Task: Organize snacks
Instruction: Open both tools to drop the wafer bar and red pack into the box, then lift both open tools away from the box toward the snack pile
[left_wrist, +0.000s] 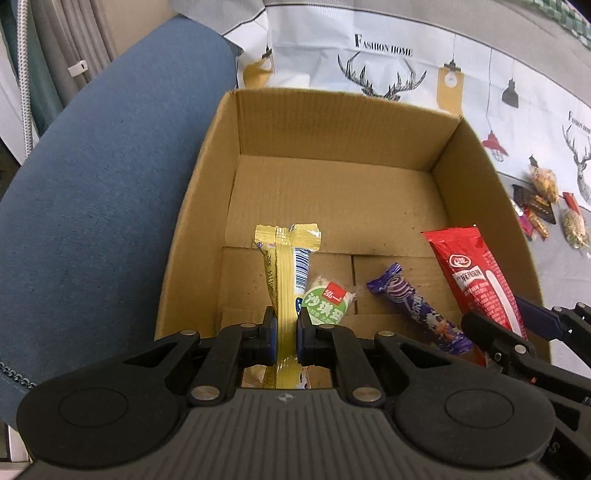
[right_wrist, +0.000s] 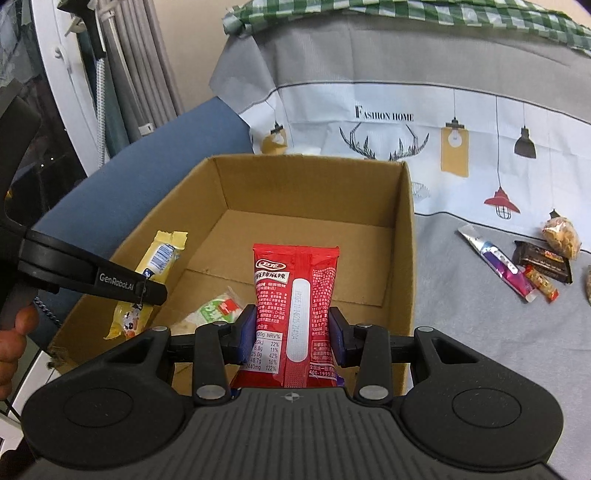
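Packets (left_wrist: 286, 280) (right_wrist: 301, 295) clamped between both jaws

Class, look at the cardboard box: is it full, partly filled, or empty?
Partly filled. The cardboard box holds a green-labelled snack and a purple candy on its floor; most of the floor is bare.

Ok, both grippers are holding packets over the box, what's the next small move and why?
Probably open the right gripper to drop the red packet: it already hangs inside the cardboard box, above bare floor. The left gripper could then release its yellow packet beside the green snack.
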